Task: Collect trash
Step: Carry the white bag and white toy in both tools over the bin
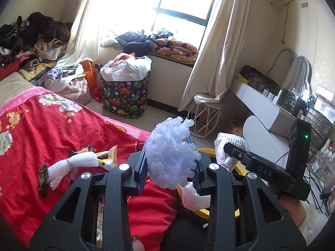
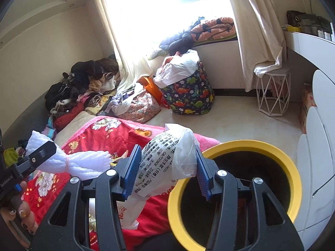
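My left gripper (image 1: pixel 170 163) is shut on a crumpled wad of clear bubble wrap (image 1: pixel 170 152), held above the red bed's edge. My right gripper (image 2: pixel 165 171) is shut on a white printed plastic bag (image 2: pixel 163 163), just left of the yellow-rimmed trash bin (image 2: pixel 282 163). The bin's rim also shows in the left wrist view (image 1: pixel 206 151), behind the bubble wrap. A tied white foam bundle (image 1: pixel 73 165) and a yellow snack wrapper (image 1: pixel 107 160) lie on the red blanket (image 1: pixel 41 129). The foam bundle also shows in the right wrist view (image 2: pixel 83 163).
A dinosaur-print hamper (image 1: pixel 124 96) stuffed with bags stands by the window seat. A white wire stool (image 1: pixel 204 117) and a white dressing table (image 1: pixel 261 98) are on the right. Piled clothes (image 1: pixel 31 39) sit at the bed's far end. Cables (image 1: pixel 314 179) trail on the floor.
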Tool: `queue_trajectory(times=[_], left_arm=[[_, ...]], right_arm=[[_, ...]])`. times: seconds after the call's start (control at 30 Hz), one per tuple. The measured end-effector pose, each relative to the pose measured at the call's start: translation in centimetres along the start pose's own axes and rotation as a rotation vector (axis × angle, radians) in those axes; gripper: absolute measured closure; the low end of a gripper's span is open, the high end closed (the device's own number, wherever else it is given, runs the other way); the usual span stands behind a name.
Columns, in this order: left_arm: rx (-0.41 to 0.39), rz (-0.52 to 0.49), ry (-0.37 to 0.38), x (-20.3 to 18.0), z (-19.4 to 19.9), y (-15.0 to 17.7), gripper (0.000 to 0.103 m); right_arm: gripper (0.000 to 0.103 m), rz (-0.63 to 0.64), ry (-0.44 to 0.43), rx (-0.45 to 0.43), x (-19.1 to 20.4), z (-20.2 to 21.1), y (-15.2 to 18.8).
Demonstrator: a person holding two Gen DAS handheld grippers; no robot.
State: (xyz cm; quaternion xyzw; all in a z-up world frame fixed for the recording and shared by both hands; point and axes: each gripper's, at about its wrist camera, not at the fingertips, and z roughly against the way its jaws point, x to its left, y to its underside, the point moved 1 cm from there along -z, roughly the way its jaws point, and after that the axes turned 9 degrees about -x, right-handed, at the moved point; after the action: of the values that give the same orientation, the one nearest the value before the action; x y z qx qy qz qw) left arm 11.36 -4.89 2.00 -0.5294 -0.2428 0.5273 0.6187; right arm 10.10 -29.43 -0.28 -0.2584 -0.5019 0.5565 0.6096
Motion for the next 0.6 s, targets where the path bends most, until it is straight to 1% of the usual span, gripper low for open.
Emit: queue_trajectory(times=[0.6], left_arm=[[0.049,-0.044,0.078,-4.4,-1.9,1.8,0.076]], right_arm=[[0.055,-0.004,0.157,-0.065,-5.0,2.1,-0.8]])
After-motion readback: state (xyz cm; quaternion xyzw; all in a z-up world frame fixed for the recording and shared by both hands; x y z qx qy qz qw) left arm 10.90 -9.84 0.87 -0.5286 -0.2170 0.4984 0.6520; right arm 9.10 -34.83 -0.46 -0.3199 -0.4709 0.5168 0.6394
